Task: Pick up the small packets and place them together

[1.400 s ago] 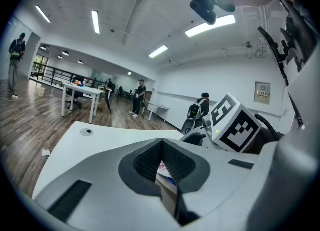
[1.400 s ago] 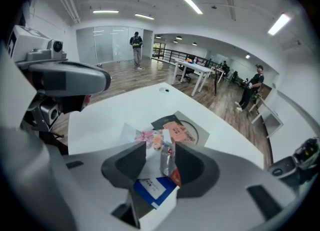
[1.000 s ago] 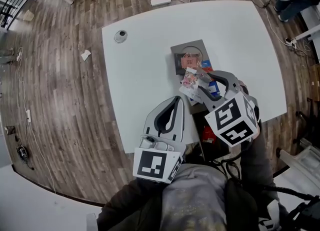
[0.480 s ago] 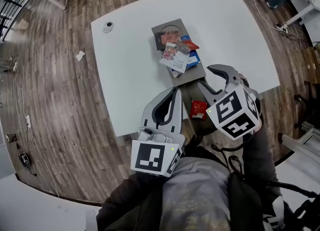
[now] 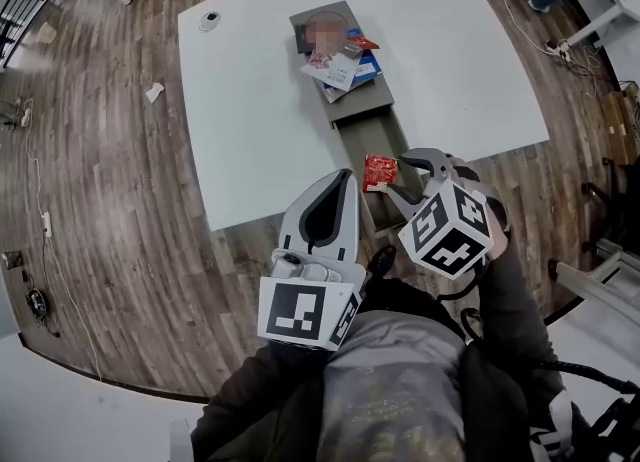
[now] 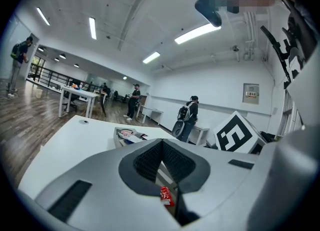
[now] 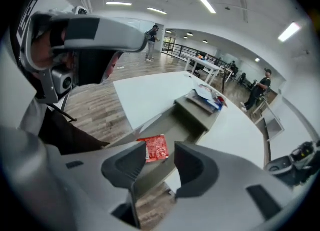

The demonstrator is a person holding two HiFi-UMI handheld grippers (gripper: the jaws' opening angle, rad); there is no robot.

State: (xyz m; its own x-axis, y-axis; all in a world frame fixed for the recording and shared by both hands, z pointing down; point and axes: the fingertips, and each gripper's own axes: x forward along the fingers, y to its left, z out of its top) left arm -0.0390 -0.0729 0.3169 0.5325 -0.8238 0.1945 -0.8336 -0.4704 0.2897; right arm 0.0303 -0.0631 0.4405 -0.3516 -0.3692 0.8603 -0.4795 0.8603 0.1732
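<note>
Fingers [image 7: 197, 167] of right gripper [image 5: 400, 178] gape above red packet [image 5: 378, 172].

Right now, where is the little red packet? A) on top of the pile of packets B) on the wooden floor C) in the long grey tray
C: the red packet lies in the long grey tray, just ahead of the right gripper, whose fingers stand apart without pressing on it.

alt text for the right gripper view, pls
Right gripper, fingers open, points at a red packet lying in a long grey tray; more packets are piled at the tray's far end, on a white table.
</note>
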